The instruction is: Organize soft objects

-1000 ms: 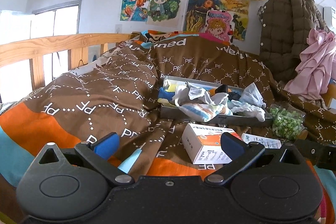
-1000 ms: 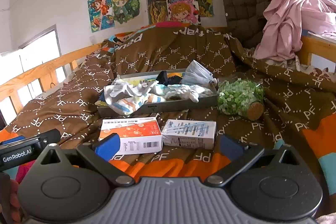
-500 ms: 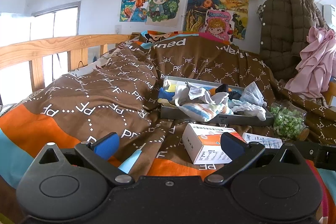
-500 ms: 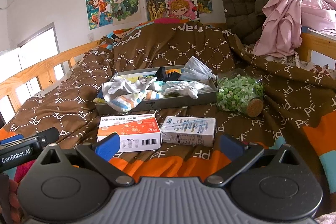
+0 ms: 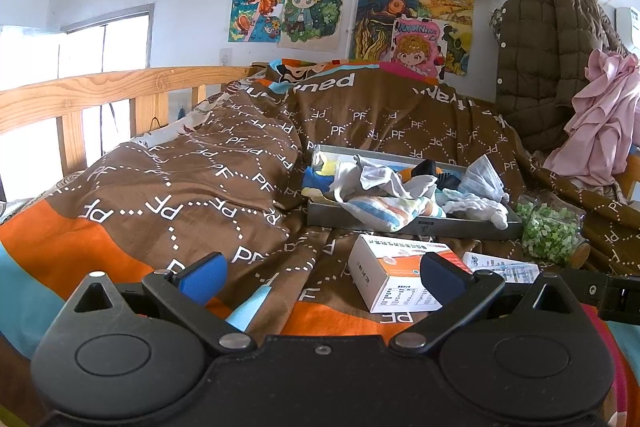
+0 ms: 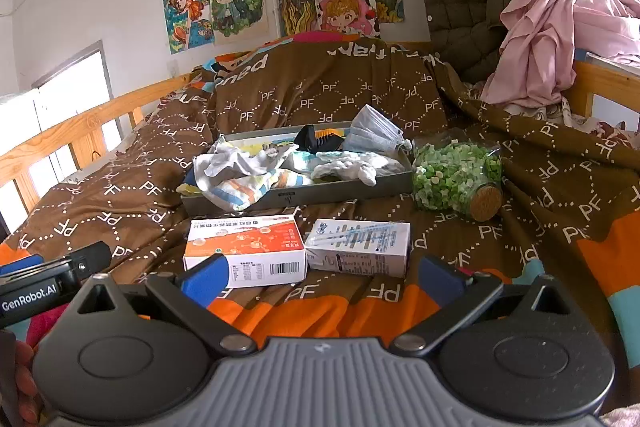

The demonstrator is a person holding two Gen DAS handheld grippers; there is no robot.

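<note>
Item: grey tray (image 6: 344,189) of crumpled soft cloths (image 6: 244,167) on the bedspread beyond two boxes; your left gripper (image 5: 322,277) and right gripper (image 6: 320,277) gape wide, empty (approach over the boxes, pinch one cloth's topmost fold).

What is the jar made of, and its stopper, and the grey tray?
The jar looks like clear glass or plastic: the green bits show through. Its stopper looks like cork, tan and speckled. The tray seems matte grey metal or plastic; I cannot tell which.
</note>
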